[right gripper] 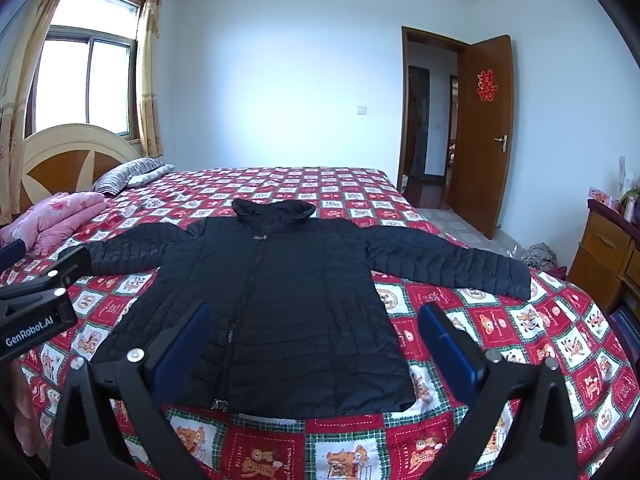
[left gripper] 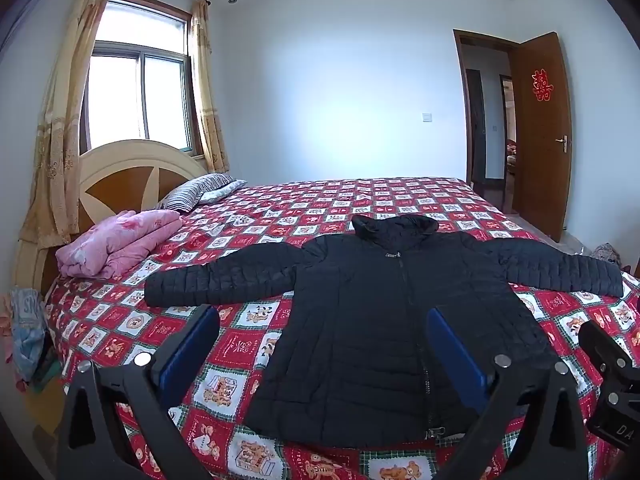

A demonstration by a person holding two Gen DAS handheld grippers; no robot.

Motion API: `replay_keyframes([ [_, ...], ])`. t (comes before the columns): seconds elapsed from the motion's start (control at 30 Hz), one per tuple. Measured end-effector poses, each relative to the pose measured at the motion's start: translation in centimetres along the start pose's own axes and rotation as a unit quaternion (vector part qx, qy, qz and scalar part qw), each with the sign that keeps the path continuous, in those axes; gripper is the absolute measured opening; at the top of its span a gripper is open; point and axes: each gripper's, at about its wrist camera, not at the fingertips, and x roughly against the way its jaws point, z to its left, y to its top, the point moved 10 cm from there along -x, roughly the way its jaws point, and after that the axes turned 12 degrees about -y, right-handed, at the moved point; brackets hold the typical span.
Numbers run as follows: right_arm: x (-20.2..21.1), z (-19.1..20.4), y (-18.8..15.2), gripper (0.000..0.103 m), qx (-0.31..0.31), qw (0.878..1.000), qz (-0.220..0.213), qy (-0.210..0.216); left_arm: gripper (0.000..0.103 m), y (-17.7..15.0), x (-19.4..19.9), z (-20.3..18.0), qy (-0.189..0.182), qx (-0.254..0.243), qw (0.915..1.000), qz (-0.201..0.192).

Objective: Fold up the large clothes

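A large black quilted jacket (left gripper: 372, 312) lies flat, front up and zipped, on the bed with both sleeves spread out sideways and its hood at the far end. It also shows in the right wrist view (right gripper: 280, 300). My left gripper (left gripper: 322, 320) is open and empty, held above the jacket's hem on its left half. My right gripper (right gripper: 314, 316) is open and empty, above the hem on the jacket's right half. The right gripper's body (left gripper: 612, 380) shows at the right edge of the left wrist view; the left gripper's body (right gripper: 36, 308) shows at the left edge of the right wrist view.
The bed has a red patchwork quilt (left gripper: 248, 392) with bear pictures. A folded pink blanket (left gripper: 116, 240) and a striped pillow (left gripper: 200, 192) lie by the headboard (left gripper: 120, 172). A wooden dresser (right gripper: 604, 252) stands at the right, an open door (right gripper: 484, 132) beyond.
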Motion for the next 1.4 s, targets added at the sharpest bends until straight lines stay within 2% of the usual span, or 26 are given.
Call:
replay_keyframes([
  [1.4, -0.59, -0.17, -0.26, 0.103, 0.001, 1.0, 0.009, 0.003, 0.102, 0.27, 0.08, 0.19, 0.015, -0.009, 0.9998, -0.005],
])
